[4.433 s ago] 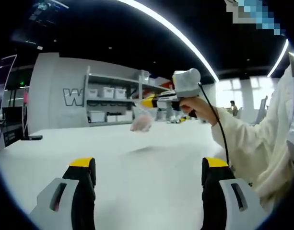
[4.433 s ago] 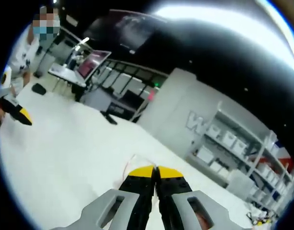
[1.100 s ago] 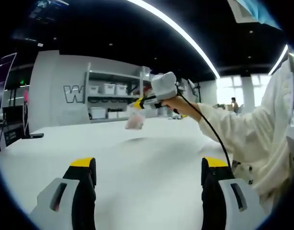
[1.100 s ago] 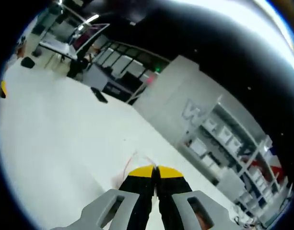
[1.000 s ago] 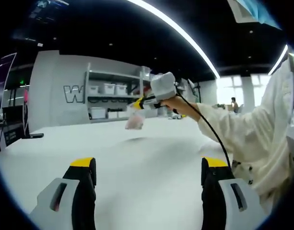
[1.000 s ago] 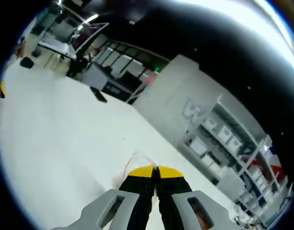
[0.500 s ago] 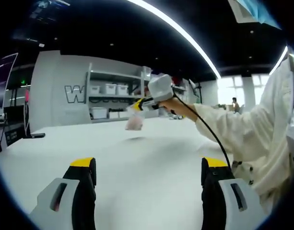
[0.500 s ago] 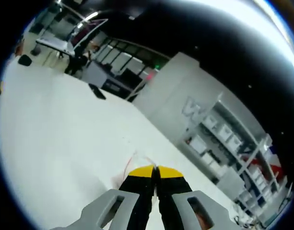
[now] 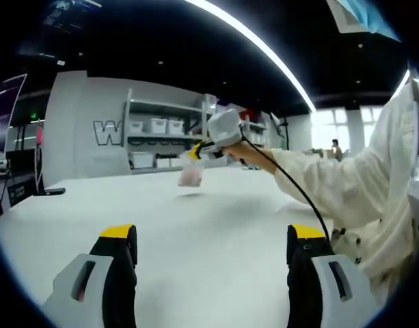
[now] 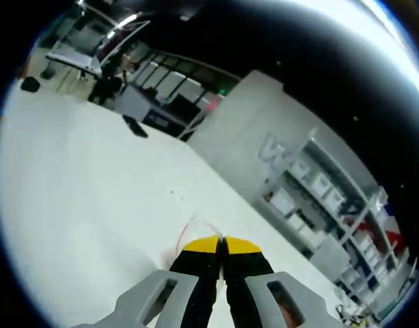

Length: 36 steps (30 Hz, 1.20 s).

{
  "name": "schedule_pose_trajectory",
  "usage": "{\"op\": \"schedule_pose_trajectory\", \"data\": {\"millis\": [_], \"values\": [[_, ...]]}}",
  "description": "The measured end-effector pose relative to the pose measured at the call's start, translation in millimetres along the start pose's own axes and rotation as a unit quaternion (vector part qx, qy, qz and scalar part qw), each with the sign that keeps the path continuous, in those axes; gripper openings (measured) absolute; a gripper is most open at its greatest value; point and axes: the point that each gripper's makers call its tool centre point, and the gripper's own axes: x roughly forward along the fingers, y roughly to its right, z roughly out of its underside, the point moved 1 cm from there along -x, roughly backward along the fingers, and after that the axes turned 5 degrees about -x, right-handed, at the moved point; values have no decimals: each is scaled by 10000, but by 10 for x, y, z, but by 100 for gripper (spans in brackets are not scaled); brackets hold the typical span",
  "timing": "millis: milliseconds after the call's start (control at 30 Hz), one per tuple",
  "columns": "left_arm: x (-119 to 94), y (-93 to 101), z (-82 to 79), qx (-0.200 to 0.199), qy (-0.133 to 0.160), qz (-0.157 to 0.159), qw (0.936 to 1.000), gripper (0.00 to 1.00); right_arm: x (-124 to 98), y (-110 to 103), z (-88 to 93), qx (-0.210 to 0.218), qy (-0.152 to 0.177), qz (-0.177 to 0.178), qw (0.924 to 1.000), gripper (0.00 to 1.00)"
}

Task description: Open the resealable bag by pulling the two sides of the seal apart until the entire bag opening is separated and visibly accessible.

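The right tool (image 9: 195,148), jaws pinched on the top edge of a clear resealable bag (image 9: 191,174) with pinkish contents, holds it dangling above the white table (image 9: 209,232), well beyond the left tool (image 9: 210,246), whose jaws stand wide apart and empty. Gripped on one side alone, the bag could swing or slip out before its seal is parted.
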Motion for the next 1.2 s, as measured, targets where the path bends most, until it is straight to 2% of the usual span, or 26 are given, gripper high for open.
{"op": "schedule_pose_trajectory", "data": {"millis": [267,567,700,967,1200], "values": [[-14,-41,22,-31,-20,-49,10000,90,129,-29,44,-55,-107,-36,9999,0],[11,-62,45,-74,-45,-45,10000,90,277,61,-5,-135,-171,25,9998,0],[9,-80,51,-77,-57,-71,9999,90,375,52,54,-161,-296,-17,9994,0],[19,-125,58,-79,-90,-108,9999,90,404,32,127,-182,-367,-3,9992,0],[47,-113,61,-68,-122,-93,9999,90,504,155,94,-260,-291,310,9988,0]]}}
